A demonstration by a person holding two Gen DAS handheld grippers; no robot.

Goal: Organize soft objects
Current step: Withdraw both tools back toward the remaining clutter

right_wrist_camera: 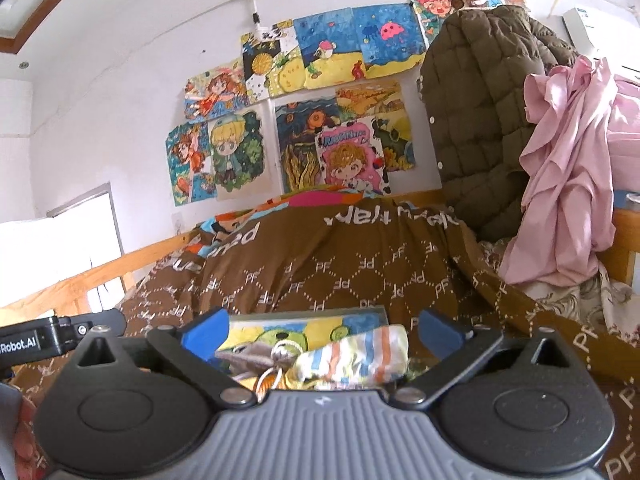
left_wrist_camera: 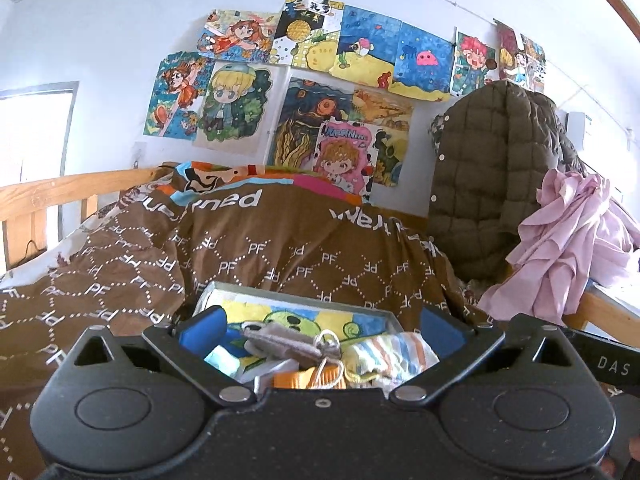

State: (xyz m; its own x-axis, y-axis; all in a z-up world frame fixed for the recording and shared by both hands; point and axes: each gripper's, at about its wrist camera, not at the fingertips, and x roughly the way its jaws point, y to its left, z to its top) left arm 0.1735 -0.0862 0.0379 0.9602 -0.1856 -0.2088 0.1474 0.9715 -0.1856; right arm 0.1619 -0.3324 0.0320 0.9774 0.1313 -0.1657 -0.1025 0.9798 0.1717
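Note:
A shallow metal box [left_wrist_camera: 296, 294] with a cartoon picture inside lies on the brown quilt [left_wrist_camera: 280, 256]. It holds a striped sock [left_wrist_camera: 394, 354], a grey plush piece [left_wrist_camera: 280, 340] with metal rings, and an orange strap [left_wrist_camera: 320, 380]. My left gripper [left_wrist_camera: 316, 330] is open, its blue pads either side of the box contents. In the right wrist view my right gripper [right_wrist_camera: 320, 332] is open over the same box [right_wrist_camera: 304, 314], with the striped sock [right_wrist_camera: 356, 354] and grey piece [right_wrist_camera: 248, 354] between its pads.
The brown quilt [right_wrist_camera: 360, 264] covers a bed with a wooden rail [left_wrist_camera: 60, 192]. An olive quilted jacket [left_wrist_camera: 492, 176] and pink cloth [left_wrist_camera: 568, 240] hang at the right. Drawings [left_wrist_camera: 320, 80] cover the wall. The left gripper's body [right_wrist_camera: 60, 330] shows at the right view's left edge.

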